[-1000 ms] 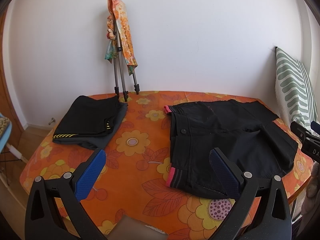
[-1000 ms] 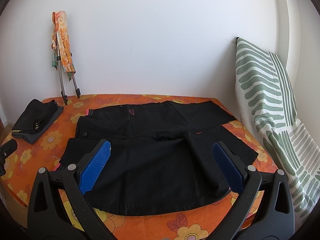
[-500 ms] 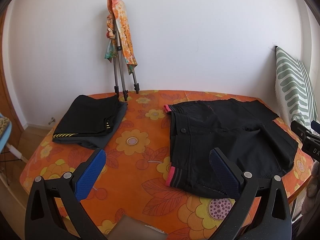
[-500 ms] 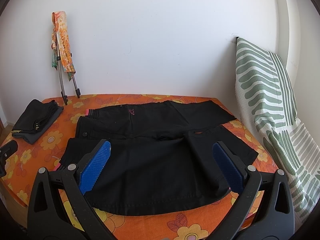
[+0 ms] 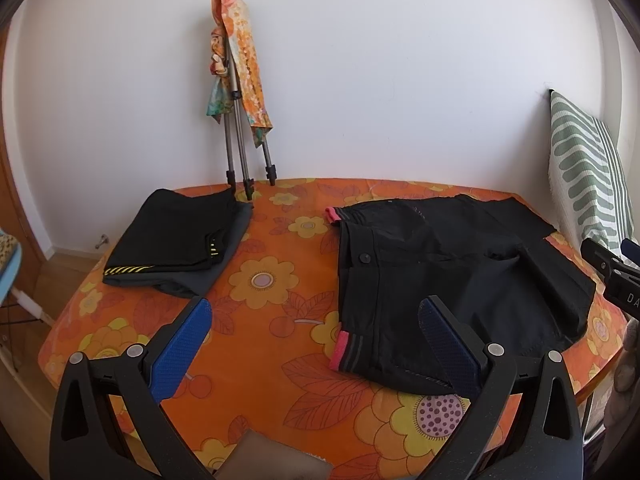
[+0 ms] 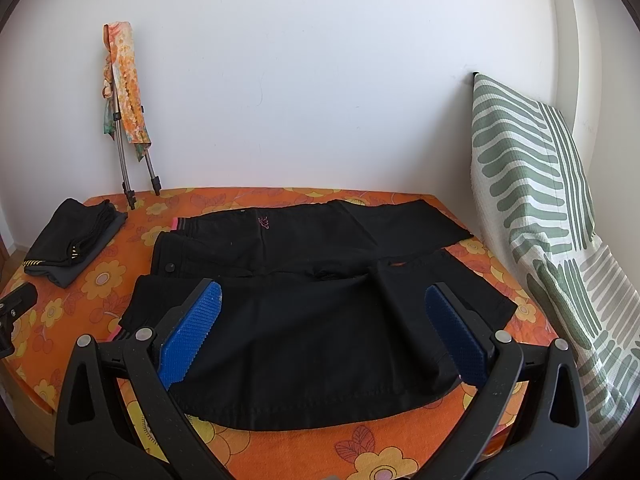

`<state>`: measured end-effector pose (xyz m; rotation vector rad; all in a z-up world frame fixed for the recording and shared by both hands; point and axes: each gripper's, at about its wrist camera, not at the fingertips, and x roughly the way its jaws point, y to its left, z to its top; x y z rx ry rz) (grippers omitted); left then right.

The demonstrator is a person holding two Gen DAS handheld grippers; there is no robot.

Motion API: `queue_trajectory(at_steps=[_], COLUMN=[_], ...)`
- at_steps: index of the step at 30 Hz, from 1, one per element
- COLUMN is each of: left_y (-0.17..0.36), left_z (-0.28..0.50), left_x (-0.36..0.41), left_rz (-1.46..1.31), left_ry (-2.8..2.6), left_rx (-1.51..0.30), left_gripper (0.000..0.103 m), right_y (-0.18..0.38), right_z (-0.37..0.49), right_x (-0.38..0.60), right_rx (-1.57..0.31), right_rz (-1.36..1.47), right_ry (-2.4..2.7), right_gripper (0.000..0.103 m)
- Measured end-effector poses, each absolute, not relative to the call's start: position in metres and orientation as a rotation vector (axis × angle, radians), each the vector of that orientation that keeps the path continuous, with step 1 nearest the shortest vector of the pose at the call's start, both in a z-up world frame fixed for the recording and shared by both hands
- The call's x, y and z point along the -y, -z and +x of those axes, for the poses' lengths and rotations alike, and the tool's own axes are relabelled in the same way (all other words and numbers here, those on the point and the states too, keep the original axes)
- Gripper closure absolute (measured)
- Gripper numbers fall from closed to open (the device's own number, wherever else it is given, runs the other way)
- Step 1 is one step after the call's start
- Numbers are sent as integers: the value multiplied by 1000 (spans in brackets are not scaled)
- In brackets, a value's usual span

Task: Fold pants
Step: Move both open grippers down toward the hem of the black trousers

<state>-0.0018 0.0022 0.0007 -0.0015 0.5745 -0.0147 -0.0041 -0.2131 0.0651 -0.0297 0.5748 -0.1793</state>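
Black pants (image 5: 452,276) with a pink-edged waistband lie spread on the orange flowered table (image 5: 276,320); the waistband points left and the near leg is folded back over the seat. They also show in the right wrist view (image 6: 320,320). My left gripper (image 5: 316,340) is open and empty, above the table just left of the waistband. My right gripper (image 6: 320,328) is open and empty, above the near part of the pants. Neither touches the cloth.
A stack of folded dark clothes (image 5: 176,240) lies at the table's left. A tripod draped with a patterned cloth (image 5: 240,92) leans on the back wall. A green striped cushion (image 6: 536,208) stands against the right wall. A brown flat object (image 5: 276,460) sits at the near edge.
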Motion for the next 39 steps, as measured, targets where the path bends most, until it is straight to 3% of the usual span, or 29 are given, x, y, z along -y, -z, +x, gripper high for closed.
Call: queue_trajectory(at_steps=[19, 24, 30, 37, 39], left_y=[7, 13, 27, 33, 34], left_z=[10, 19, 30, 33, 33], left_x=[-14, -17, -18, -11, -9], left_rz=[-59, -85, -57, -31, -27], left_ry=[67, 104, 147, 166, 174], left_rx=[-636, -696, -792, -827, -831], left_gripper=[1, 18, 32, 34, 34], right_y=[-60, -58, -52, -51, -49], right_z=[-5, -1, -6, -10, -8], right_x=[266, 297, 325, 353, 358], right_rx=[-561, -591, -634, -664, -684], right_rz=[129, 169, 103, 114, 133], right_ry=[209, 269, 336, 362, 358], right_gripper=[0, 0, 0, 0, 6])
